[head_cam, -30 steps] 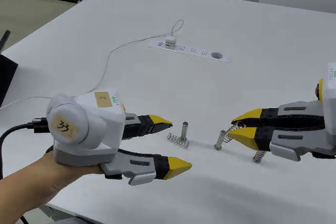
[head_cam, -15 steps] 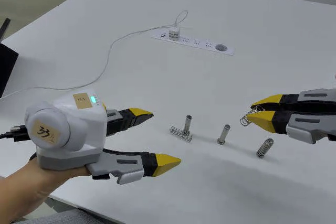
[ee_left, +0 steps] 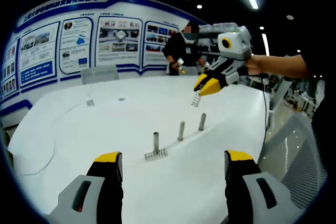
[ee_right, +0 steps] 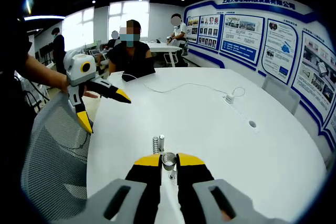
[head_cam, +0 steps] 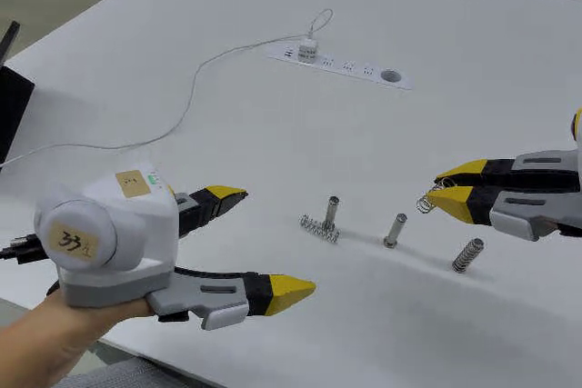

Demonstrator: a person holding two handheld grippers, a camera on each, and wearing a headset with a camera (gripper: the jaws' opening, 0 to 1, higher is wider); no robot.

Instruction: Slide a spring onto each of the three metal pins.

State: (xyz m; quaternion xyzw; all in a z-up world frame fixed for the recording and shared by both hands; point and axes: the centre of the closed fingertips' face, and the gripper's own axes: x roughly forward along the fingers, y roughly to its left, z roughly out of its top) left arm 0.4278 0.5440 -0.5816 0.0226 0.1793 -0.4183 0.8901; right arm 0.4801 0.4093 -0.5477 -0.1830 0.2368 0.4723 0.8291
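Risk, as judged: the held spring (head_cam: 426, 200) is pinched only at the very tips of the right gripper (head_cam: 444, 186), and most of its coils hang free past the yellow points. If it is pressed onto a pin top off-axis, a slip or a sideways flick out of the jaws is to be expected. As carried, the spring is canted rather than plumb, so its end coil could be caught on a pin's rim and the spring buckled. Whether the pins are fixed to the white table (head_cam: 273, 143) cannot be told; if loose, one could be toppled by a nudge from a jaw tip.

Right gripper: jaws brought together, clamped on the spring; in the right gripper view the coil is seen end-on between the tips

Left gripper (head_cam: 259, 241): jaws spread wide, nothing held, hovering at 9 o'clock of the pin row, well apart from it

Layout, head view:
- bare middle pin (head_cam: 395, 230) is found between 7 and 8 o'clock from the right gripper's tips, near but apart, lower than the held spring
- right pin (head_cam: 467, 254), at 5 o'clock from those tips, appears already sleeved with a spring
- left pin (head_cam: 332, 211) is bare; a loose spring (head_cam: 319, 227) is laid flat just beside its foot, at 8 o'clock
- power strip (head_cam: 350, 68) with its cable sits at 12 o'clock, well apart
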